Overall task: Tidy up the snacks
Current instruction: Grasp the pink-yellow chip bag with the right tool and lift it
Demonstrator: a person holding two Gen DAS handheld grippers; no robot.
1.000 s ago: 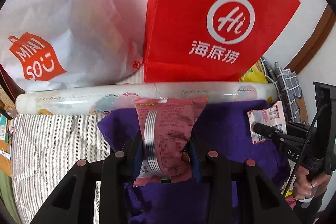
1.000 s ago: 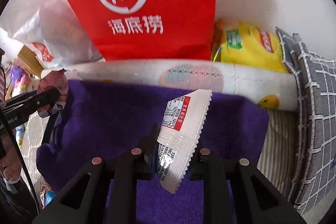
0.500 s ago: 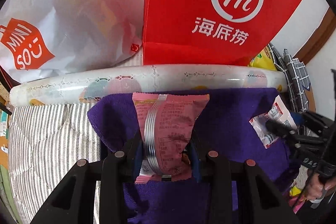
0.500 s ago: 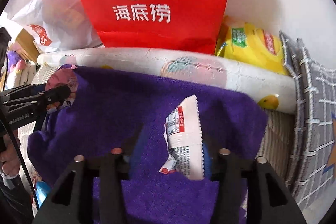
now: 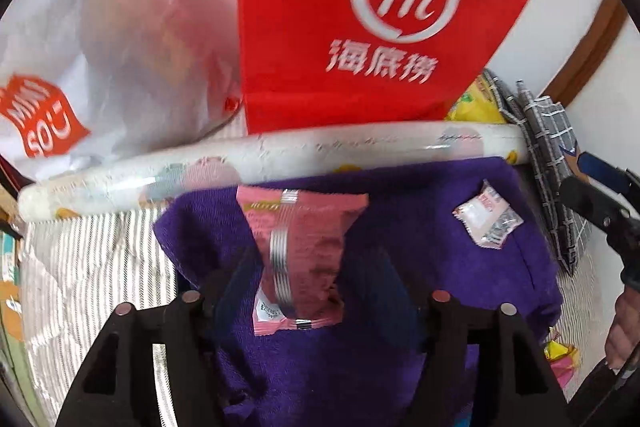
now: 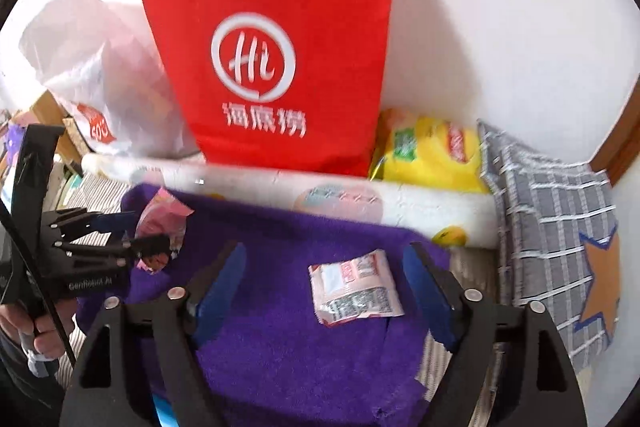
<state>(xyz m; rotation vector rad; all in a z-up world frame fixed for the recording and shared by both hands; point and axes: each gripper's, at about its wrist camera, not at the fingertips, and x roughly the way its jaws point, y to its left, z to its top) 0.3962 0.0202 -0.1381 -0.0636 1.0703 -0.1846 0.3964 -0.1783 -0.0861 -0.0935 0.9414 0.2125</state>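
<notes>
Left claw (image 5: 304, 291) tilted down, just released pink packet (image 5: 304, 247) | right claw (image 6: 324, 291) released, above white packet (image 6: 354, 287)

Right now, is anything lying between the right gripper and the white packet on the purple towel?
Nothing visible does. The white packet lies flat on the purple towel, bare cloth around it, between the fingers of the open right gripper.

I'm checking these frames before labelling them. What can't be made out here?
- Pink snack packet, left wrist view: motion blur makes its print unreadable; whether it still touches the left gripper is unclear.
- Yellow bag, right wrist view: partly hidden behind the red bag.
- White plastic bag, left wrist view: contents blurred.
</notes>
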